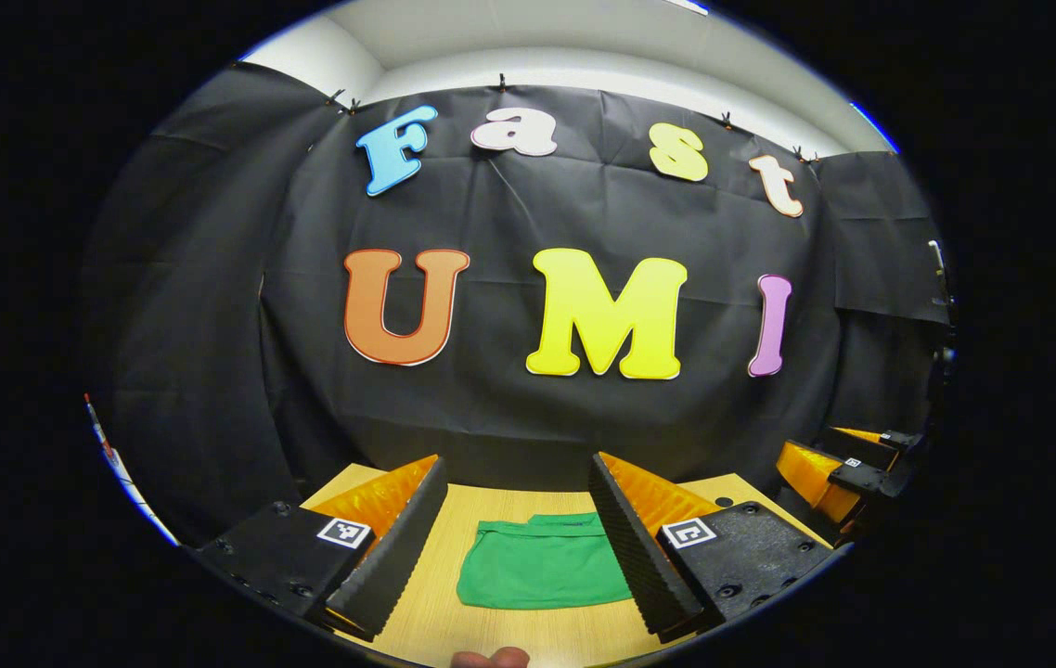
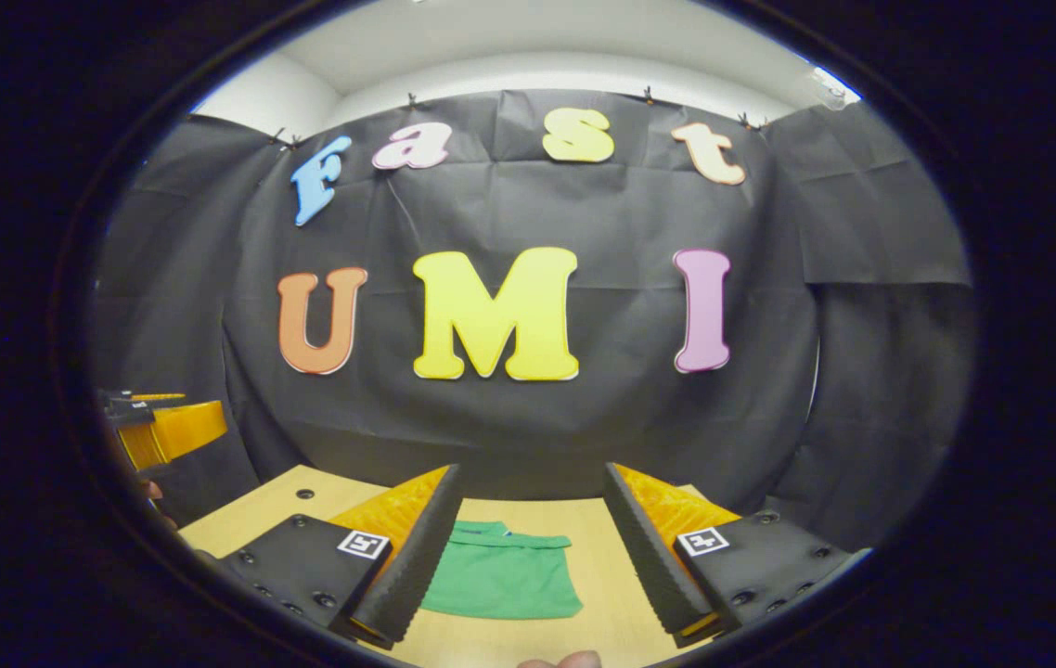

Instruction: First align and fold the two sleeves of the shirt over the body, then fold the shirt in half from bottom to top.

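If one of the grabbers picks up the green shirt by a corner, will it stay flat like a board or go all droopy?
Probably droopy. The green shirt is thin cloth lying flat in a folded rectangle on the wooden table, so a lifted corner would likely sag and the layers may fall open. It looks light. Pushed, it would more likely bunch up than slide, though that is a guess.

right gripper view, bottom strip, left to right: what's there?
Other claw at the far left edge → this claw's left finger → folded green shirt on the wooden table → this claw's right finger. Own claw is open, holding nothing.
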### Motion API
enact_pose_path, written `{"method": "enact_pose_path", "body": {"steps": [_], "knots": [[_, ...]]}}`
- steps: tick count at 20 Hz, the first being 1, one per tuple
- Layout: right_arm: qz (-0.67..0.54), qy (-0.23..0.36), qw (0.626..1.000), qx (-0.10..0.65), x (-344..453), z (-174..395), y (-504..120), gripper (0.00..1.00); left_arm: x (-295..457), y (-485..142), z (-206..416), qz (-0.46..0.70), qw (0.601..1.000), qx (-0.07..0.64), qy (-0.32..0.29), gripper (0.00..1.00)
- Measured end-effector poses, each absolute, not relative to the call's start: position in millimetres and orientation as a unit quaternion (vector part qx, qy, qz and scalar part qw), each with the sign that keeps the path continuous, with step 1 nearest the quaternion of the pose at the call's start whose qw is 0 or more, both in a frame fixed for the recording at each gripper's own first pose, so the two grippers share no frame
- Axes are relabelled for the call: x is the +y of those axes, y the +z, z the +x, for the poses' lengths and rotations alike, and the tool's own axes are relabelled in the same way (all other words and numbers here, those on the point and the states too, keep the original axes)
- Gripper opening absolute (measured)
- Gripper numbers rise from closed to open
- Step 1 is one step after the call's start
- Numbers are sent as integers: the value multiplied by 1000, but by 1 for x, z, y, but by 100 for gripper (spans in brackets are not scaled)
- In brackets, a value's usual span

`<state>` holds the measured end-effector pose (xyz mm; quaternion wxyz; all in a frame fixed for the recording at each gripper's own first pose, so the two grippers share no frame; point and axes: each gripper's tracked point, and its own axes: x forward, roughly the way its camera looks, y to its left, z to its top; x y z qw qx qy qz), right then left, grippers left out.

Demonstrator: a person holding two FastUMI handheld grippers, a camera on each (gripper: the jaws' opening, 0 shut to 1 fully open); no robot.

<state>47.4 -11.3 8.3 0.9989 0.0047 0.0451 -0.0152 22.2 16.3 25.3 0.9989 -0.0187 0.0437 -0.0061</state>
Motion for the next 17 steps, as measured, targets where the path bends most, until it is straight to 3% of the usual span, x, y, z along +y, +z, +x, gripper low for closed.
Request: {"method": "enact_pose_path", "body": {"steps": [7,16,17], "knots": [[1,-6,1000,24,2,-9,20,93,-15,8,-32,-20,997,60,-38,98],[8,-5,999,35,11,-11,12,93,1,3,-31,-9,996,59,-59,100],[8,-5,999,34,12,-12,12,93,1,2,-30,-9,996,60,-59,89]]}}
